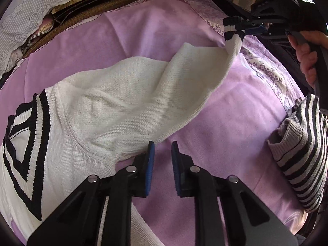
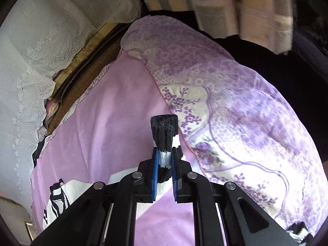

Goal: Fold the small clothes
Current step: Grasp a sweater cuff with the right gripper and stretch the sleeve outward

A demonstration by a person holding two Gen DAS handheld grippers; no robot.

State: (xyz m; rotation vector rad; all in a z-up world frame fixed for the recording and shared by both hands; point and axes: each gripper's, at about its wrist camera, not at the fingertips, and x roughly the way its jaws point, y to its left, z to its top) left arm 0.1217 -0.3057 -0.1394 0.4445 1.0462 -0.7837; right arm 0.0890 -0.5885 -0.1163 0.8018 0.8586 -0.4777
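On a pink blanket (image 1: 215, 143) spread over a bed lies one white knit sweater (image 1: 106, 110) with a black-and-white striped V-neck collar (image 1: 26, 135) at the left of the left wrist view. There are two grippers and one garment being worked. One long sleeve (image 1: 184, 75) runs from the shoulder up and to the right, lifted at its far end off the blanket. The right gripper (image 2: 164, 160) is pinching the black-and-white ribbed cuff (image 2: 164, 131) of that sleeve: in the right wrist view the cuff stands squeezed between the two blue pads (image 2: 156, 164), its black end sticking out past the fingertips. The same gripper shows at the upper right of the left wrist view, with a hand (image 1: 307, 55) on its grip and a striped sleeve (image 1: 303, 149) of the person below it. The left gripper (image 1: 163, 149) hovers over bare blanket just beside the sweater's underarm; its jaws are drawn near each other with a narrow gap between them and nothing in it, the left pad close to the sleeve's lower edge. A floral purple quilt (image 2: 235, 106) borders the blanket on the right, and white lace fabric (image 2: 41, 51) lies at the far left.
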